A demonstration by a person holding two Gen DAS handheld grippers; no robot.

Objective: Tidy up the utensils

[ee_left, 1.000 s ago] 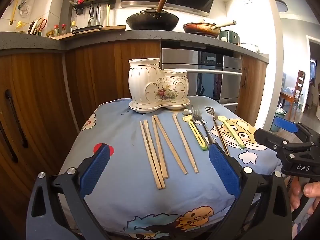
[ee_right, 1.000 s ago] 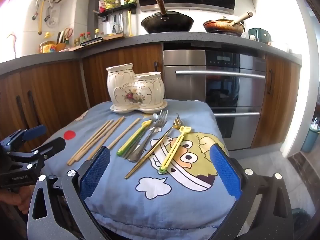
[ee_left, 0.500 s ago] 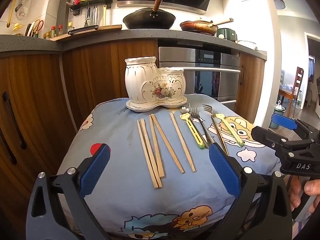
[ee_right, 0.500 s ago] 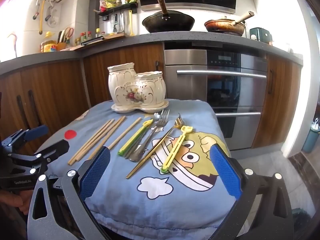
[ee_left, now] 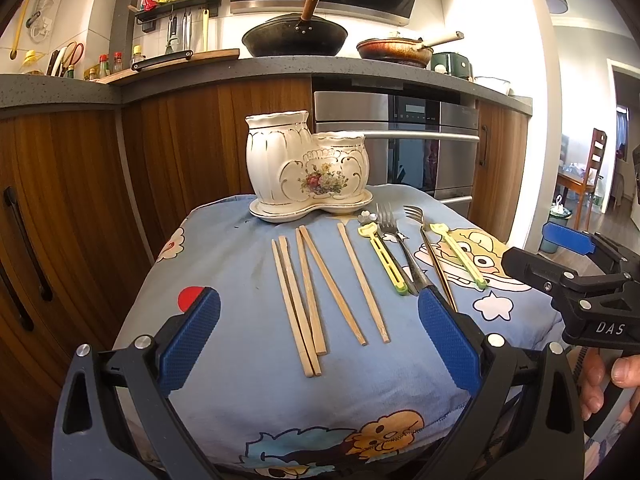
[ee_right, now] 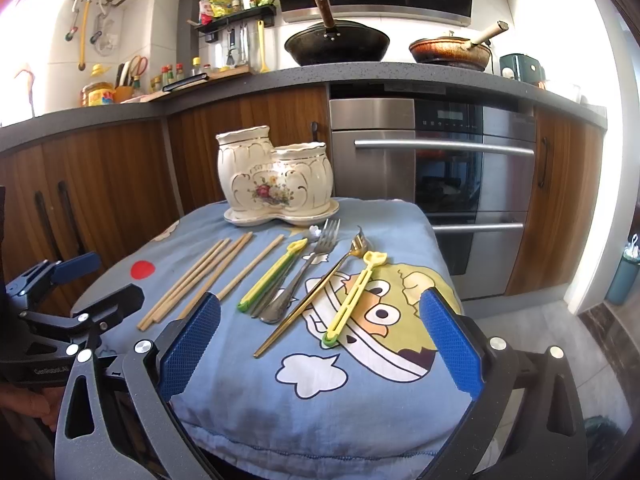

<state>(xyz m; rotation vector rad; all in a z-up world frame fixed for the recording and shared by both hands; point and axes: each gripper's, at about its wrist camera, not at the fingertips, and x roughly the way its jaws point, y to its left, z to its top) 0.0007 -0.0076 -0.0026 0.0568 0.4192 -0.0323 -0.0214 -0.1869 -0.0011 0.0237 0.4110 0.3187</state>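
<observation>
On the blue cartoon-print cloth [ee_left: 240, 368], five pale wooden chopsticks [ee_left: 316, 296], two steel forks [ee_right: 298, 276] and two yellow plastic clips [ee_right: 352, 300] are laid before the white floral ceramic holder [ee_left: 308, 168]; both the left gripper [ee_left: 318, 344] and the right gripper [ee_right: 318, 344] are held spread wide, grasping nothing.

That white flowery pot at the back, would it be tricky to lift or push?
The pot looks like glazed china, so probably heavy, slippery and breakable. It stands on a matching saucer on soft cloth, so a push might tip it rather than slide it.

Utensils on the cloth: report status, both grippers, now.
Left gripper open, empty. Right gripper open, empty. Chopsticks, forks flat on cloth; ceramic holder upright behind them. Nothing in the way.
</observation>
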